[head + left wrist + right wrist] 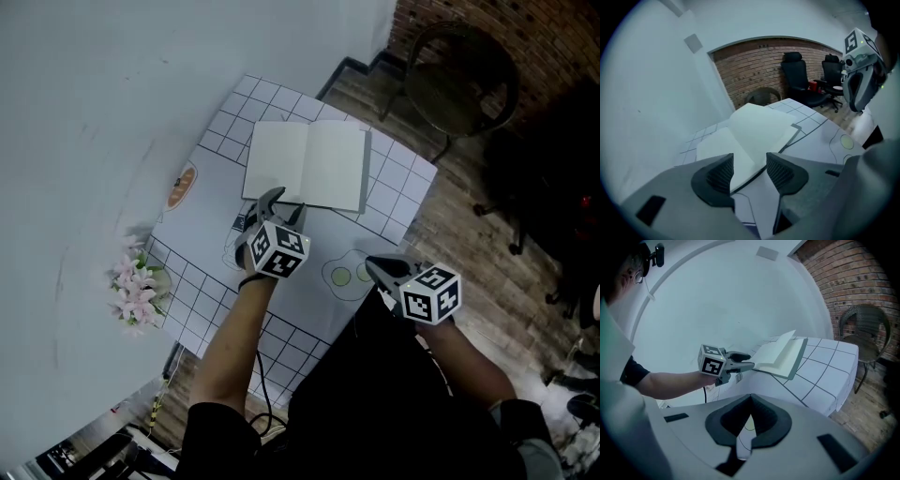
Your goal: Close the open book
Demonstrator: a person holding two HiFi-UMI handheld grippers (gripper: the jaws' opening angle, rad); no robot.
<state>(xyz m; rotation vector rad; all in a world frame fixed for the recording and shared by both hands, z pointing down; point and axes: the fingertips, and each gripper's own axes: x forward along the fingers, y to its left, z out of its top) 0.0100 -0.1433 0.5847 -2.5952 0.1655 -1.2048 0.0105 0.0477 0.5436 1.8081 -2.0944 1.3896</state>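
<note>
The open book (307, 164) lies with blank white pages up on the white gridded table (403, 192). My left gripper (278, 200) sits at the book's near edge, on the left page's side. In the left gripper view its jaws (750, 171) stand open. The book's (754, 129) edge runs into the gap between them, and the pads (719, 176) do not press on it. In the right gripper view the book (780, 355) shows one page arching up beside the left gripper (746, 361). My right gripper (375, 269) is shut and empty, off to the near right of the book (750, 420).
Pink flowers (136, 286) stand at the table's left edge, with an orange-printed disc (181, 186) beyond them. Green circles (349, 275) are printed near the right gripper. A dark round chair (464, 80) stands behind the table, and office chairs (799, 77) stand by the brick wall.
</note>
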